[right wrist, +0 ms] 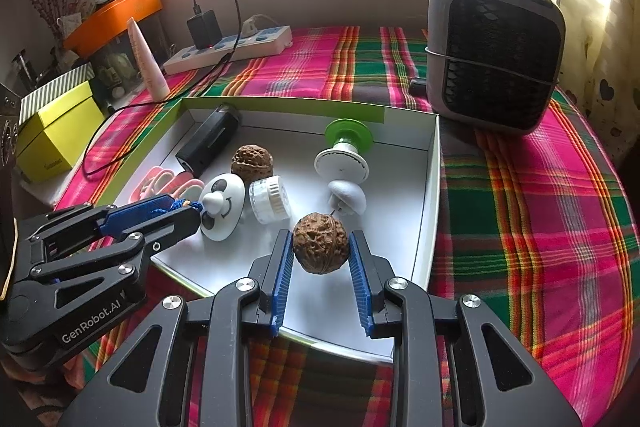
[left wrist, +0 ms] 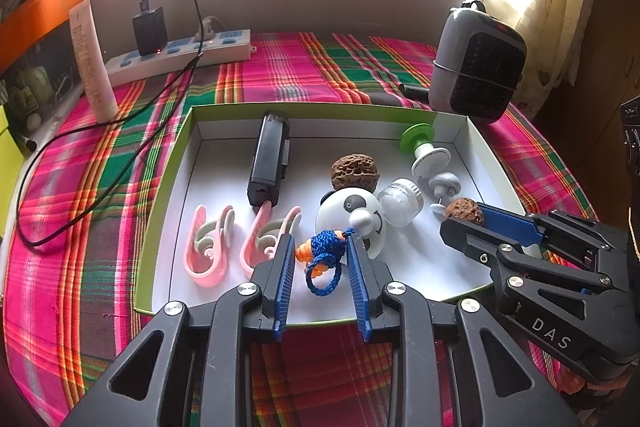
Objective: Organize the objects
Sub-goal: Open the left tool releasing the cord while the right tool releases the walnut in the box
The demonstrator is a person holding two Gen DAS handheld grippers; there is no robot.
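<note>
A white tray with a green rim [left wrist: 168,195] lies on a plaid cloth. My left gripper [left wrist: 320,241] is over its near edge, shut on a blue cord charm [left wrist: 322,255] with orange beads; the loop hangs below the pads. My right gripper [right wrist: 321,235] is shut on a brown walnut [right wrist: 320,243] just above the tray's [right wrist: 434,187] right part. In the tray lie a second walnut [left wrist: 354,171], a panda toy [left wrist: 352,215], a clear jar [left wrist: 402,201], a black device [left wrist: 268,159], two pink clips [left wrist: 208,247] and a green and white hook [left wrist: 418,137].
A grey heater [left wrist: 480,67] stands behind the tray's right corner. A power strip [left wrist: 180,55] with a black charger and a trailing cable lies at the back left, beside a white tube [left wrist: 92,63]. A yellow box [right wrist: 60,139] sits off the table's left edge.
</note>
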